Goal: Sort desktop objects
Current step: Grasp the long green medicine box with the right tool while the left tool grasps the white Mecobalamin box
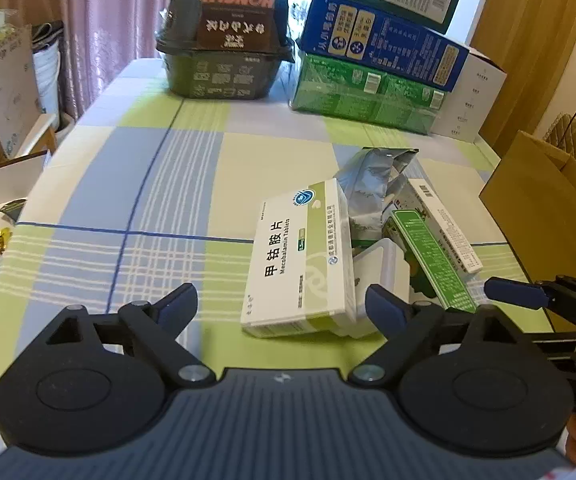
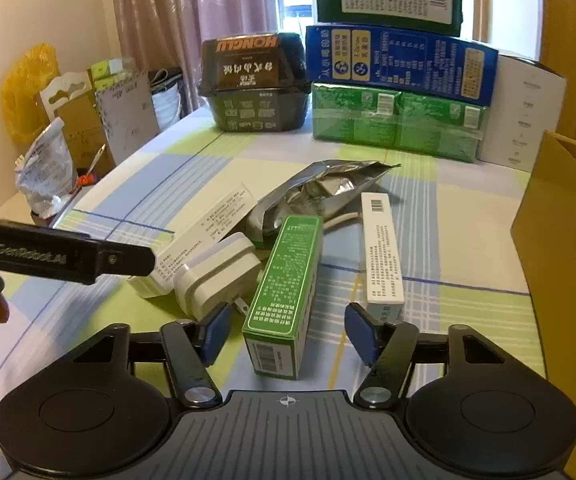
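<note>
Your left gripper (image 1: 280, 308) spreads wide before the Mecobalamin tablet box (image 1: 302, 256); your right gripper (image 2: 286, 334) gapes empty around the green carton (image 2: 284, 292). Charger (image 2: 218, 276), foil pouch (image 2: 320, 192) and white carton (image 2: 382, 248) lie clustered mid-table: sorting looks barely begun.

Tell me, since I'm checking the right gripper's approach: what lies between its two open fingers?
In the right wrist view, the near end of the long green cardboard box lies between the right gripper's open fingers, touching neither, on the checked tablecloth.
</note>
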